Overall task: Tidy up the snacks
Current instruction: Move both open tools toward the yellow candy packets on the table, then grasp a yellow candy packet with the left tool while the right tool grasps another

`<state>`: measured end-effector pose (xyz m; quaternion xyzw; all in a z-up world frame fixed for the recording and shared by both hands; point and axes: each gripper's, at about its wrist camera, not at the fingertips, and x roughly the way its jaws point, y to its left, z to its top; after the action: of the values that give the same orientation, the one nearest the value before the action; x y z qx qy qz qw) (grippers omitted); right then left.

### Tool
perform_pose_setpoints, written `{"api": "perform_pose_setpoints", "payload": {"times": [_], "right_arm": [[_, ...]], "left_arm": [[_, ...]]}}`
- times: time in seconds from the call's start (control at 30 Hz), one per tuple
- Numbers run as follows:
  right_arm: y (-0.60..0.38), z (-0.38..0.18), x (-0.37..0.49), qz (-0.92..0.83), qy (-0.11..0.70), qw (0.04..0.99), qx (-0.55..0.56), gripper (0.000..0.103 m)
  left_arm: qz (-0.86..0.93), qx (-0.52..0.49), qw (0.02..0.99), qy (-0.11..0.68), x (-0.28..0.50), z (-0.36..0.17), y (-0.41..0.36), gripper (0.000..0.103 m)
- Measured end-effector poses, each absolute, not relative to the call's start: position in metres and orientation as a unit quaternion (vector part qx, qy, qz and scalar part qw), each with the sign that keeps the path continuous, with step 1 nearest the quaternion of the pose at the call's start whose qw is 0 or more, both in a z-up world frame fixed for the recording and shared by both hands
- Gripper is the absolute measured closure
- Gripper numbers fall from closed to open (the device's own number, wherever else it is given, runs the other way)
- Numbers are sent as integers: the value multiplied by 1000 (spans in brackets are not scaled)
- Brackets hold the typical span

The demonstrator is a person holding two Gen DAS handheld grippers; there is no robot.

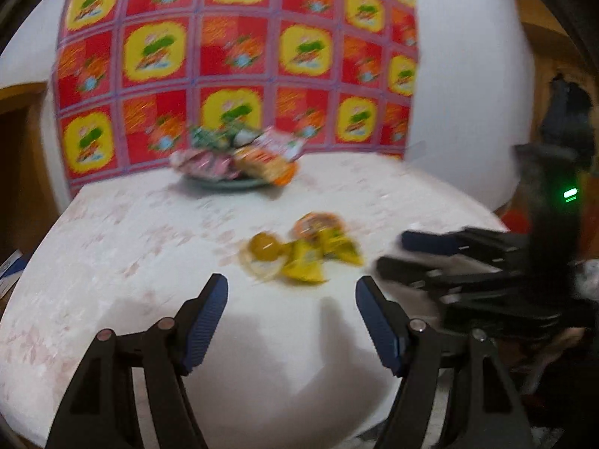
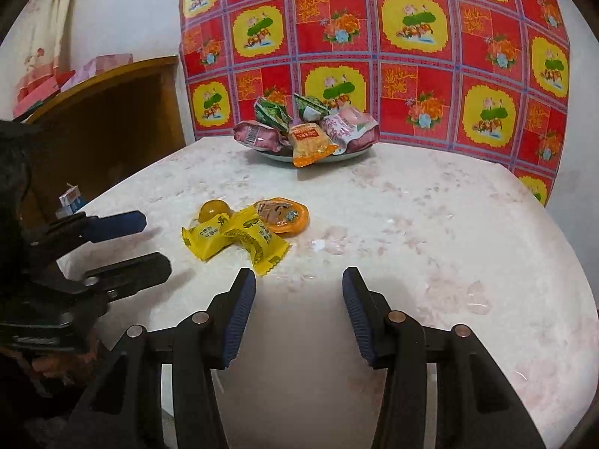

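A pale, round-edged table (image 2: 430,202) with a faint pink blossom pattern stands against a white wall (image 2: 131,7). Behind it hangs a red cloth (image 2: 411,56) checked with yellow flower panels. To the left sits a brown wooden cabinet (image 2: 123,119) with pink boxes (image 2: 75,75) on top.

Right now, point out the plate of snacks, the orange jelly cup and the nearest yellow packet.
plate (image 2: 352,156): right wrist view, bare front rim.
orange jelly cup (image 2: 286,220): right wrist view, lid centre.
nearest yellow packet (image 2: 254,241): right wrist view, wrapper middle.

Left gripper (image 1: 292,292) and right gripper (image 2: 299,284) both agape, empty, angled downward.
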<state>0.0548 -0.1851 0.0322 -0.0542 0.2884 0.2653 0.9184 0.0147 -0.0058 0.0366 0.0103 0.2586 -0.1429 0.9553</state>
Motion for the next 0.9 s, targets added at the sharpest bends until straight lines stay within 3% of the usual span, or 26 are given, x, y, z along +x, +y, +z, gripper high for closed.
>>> {"api": "perform_pose_setpoints", "payload": {"times": [0.1,0.27,0.67,0.9], "right_arm": [[-179,31,54,256,283,921,-77,53],[-178,31,54,245,284,924,-74,54],[-179,29,51,247,266,929,-71,54],[-188,31,54,276,268,922,-42,53]], "left_arm": [[-175,13,949,261,23,41,-11,34],[-172,24,935,310,52,33,-15,69],[-154,44,934,320,71,30,-22,72],[-159,-9,935,315,48,25,-3,72]]}}
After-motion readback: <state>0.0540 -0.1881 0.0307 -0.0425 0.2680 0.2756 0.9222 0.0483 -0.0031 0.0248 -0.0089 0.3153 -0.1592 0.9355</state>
